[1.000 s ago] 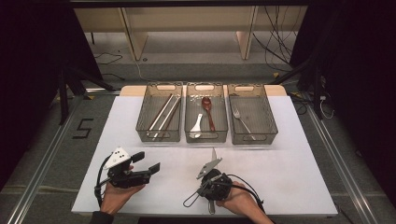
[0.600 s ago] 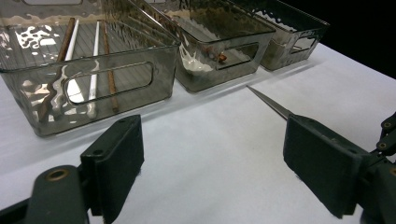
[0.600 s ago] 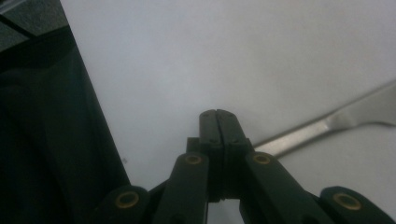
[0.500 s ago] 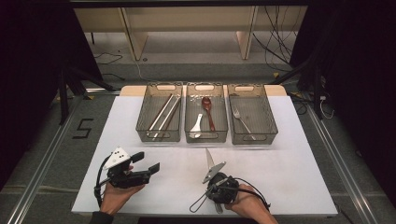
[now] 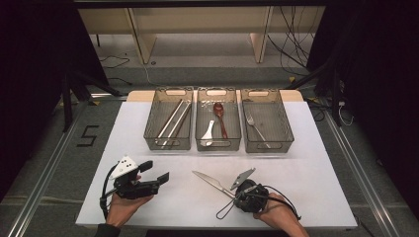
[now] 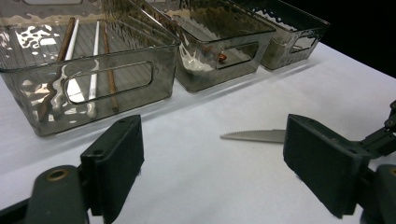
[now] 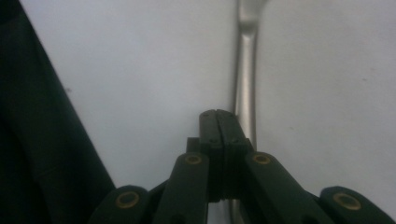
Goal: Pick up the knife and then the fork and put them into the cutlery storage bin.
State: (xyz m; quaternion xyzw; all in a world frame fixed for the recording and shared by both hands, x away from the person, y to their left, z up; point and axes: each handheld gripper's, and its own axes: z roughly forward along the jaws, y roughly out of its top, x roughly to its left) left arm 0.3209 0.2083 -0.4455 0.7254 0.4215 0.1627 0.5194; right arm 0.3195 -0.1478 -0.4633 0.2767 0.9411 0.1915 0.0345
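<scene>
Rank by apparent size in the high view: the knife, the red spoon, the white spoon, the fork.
1. knife, clearly the longest, though nearest the camera.
2. fork and red spoon: too alike in length to separate.
3. white spoon, the shortest.

Three bins (image 5: 217,143) beyond open tabletop (image 5: 316,182)

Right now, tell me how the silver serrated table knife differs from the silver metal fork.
The silver serrated table knife is out over the white table, while the silver metal fork lies in the right-hand clear bin. The knife's handle is clamped in the shut right gripper; the fork lies loose, touched by nothing. Both are slim, shiny metal cutlery.
</scene>
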